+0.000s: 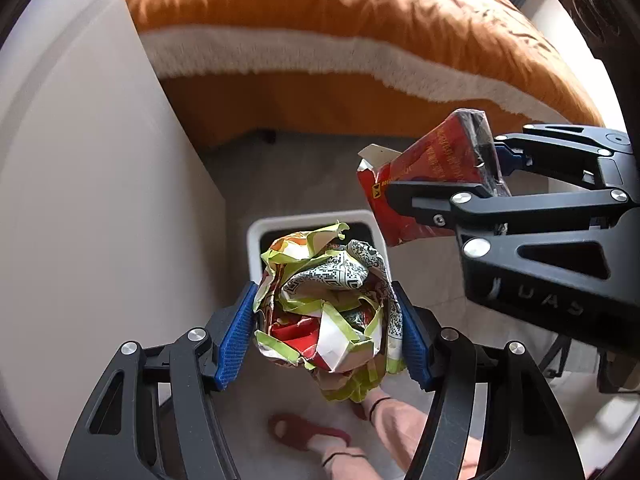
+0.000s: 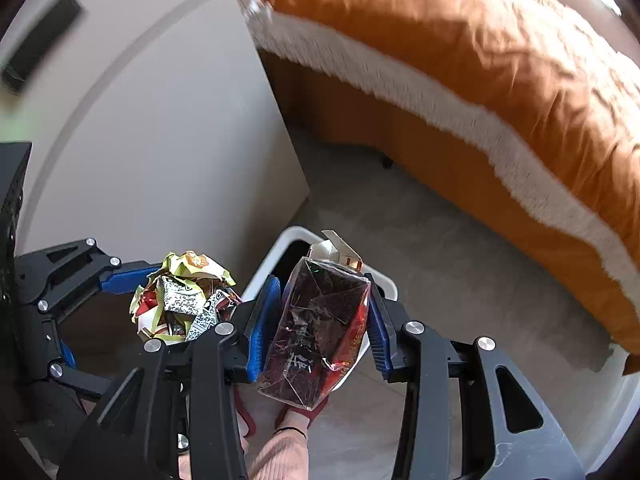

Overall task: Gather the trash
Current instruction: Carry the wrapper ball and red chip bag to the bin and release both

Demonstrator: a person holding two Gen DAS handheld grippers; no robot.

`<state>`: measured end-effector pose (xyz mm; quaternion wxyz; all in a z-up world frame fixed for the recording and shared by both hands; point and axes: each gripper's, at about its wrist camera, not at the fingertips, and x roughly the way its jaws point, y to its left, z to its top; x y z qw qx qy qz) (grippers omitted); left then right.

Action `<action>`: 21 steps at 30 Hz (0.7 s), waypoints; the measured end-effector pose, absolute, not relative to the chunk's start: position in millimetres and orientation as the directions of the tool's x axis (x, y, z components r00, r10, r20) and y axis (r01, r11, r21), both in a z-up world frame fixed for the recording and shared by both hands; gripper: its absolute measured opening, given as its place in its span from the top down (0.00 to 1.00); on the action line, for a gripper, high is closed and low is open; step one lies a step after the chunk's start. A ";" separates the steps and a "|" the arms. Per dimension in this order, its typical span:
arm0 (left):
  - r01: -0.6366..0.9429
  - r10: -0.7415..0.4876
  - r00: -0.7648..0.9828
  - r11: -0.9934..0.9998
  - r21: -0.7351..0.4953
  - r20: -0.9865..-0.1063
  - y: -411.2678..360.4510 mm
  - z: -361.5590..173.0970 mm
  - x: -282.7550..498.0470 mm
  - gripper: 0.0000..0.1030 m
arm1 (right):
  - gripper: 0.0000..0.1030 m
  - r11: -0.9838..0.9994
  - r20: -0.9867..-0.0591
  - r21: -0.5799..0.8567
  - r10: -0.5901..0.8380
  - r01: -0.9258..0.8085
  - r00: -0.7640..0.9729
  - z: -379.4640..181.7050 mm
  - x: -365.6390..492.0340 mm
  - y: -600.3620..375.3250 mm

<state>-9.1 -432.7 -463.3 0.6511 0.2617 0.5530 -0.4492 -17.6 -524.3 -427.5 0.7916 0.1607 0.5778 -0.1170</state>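
Directly below our left gripper (image 1: 328, 312), pinching crumpled wrappers (image 1: 324, 304), sits the white bin (image 1: 256, 240); our right gripper (image 2: 320, 320) clamps a red carton (image 2: 316, 332) just beside.

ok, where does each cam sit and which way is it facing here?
Left wrist: on the left gripper, facing steeply down at the white bin on the floor; crumpled wrapper in its pads, right gripper at right, slippered feet below.
Right wrist: on the right gripper, also facing down; red box clamped, left gripper at left, a foot below.
Shared: bin, wrapper, box, orange bedspread, both grippers.
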 end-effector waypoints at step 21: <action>0.857 -0.228 -0.019 0.498 -0.133 -0.973 -436.2 -523.0 4.1 0.05 | 0.04 0.914 -0.984 0.064 -0.009 0.400 0.178 -495.3 -10.9 -526.2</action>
